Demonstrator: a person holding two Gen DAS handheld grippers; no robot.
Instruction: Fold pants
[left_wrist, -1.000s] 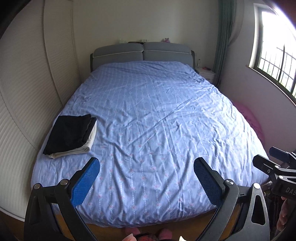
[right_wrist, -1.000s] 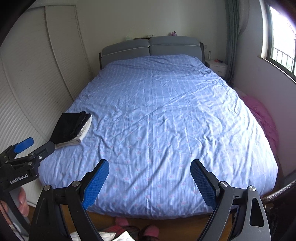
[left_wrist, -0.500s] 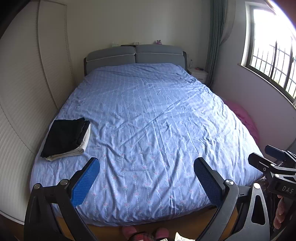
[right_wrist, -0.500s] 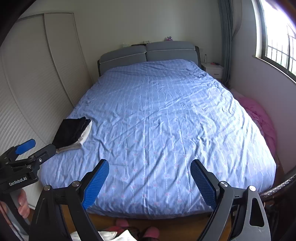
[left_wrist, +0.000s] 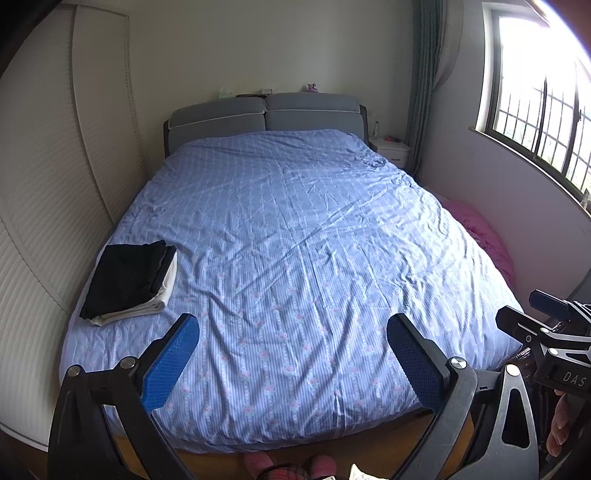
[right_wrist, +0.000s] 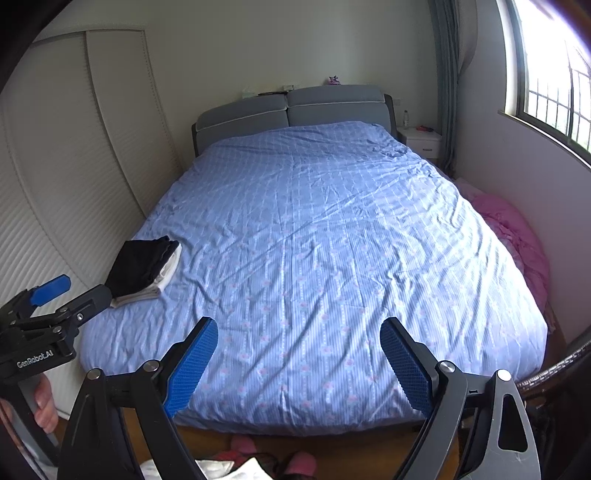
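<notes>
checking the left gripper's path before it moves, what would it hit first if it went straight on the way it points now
Probably the blue bedspread. The left gripper, jaws open and holding nothing, points down at the bare middle of the bed. The folded black and white stack lies well left of that line. Depth is hard to judge through the fisheye.

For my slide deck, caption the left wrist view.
Open left gripper above a blue bed; folded clothes stacked at its left edge.

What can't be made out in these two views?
- White cloth, right view: cut off by the bottom edge and the fingers; garment type unclear.
- Folded stack, both views: piece count unclear, layers overlap.
- Headboard items: too small.
- Pink heap: partly behind the bed.
</notes>
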